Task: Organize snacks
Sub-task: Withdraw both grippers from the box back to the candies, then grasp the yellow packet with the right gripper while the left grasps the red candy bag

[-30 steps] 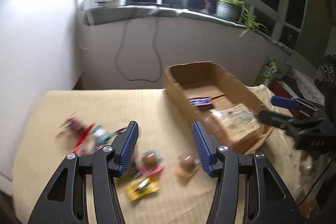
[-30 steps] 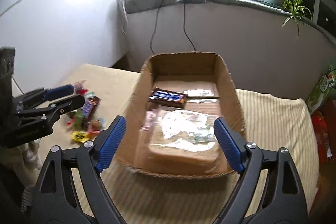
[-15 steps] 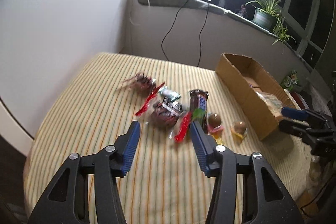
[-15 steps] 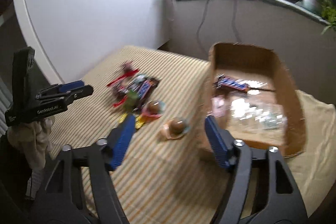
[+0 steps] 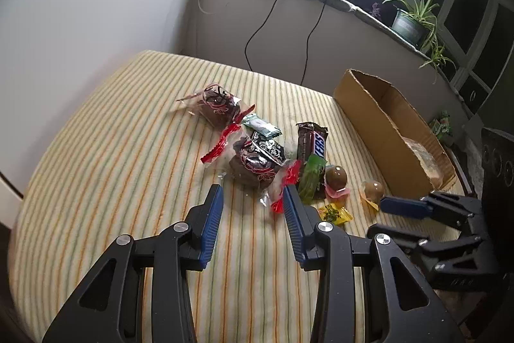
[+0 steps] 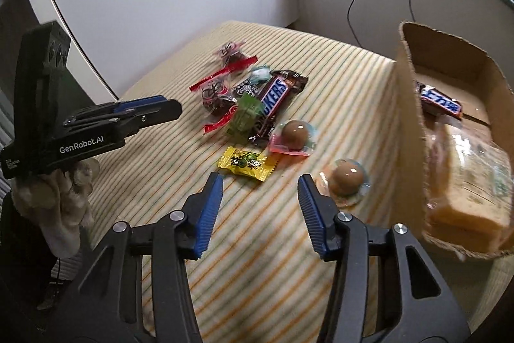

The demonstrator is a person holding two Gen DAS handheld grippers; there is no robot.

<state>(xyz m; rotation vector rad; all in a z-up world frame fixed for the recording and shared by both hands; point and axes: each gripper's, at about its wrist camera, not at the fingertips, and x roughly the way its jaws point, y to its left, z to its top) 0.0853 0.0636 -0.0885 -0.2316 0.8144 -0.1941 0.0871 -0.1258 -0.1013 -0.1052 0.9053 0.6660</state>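
Both views have swung away from the cardboard box point(image 6: 449, 130) toward the loose snacks since a second ago. Left tongs point(image 5: 252, 195) and right tongs point(image 6: 260, 185) hang apart and empty over the striped tabletop point(image 5: 112, 166). A Snickers bar point(image 6: 440, 105) and a wrapped loaf point(image 6: 469, 182) already lie boxed; another Snickers point(image 6: 273, 98), two chocolate balls, a yellow candy point(image 6: 245, 163) and several wrapped cakes remain outside, so most sorting seems left.
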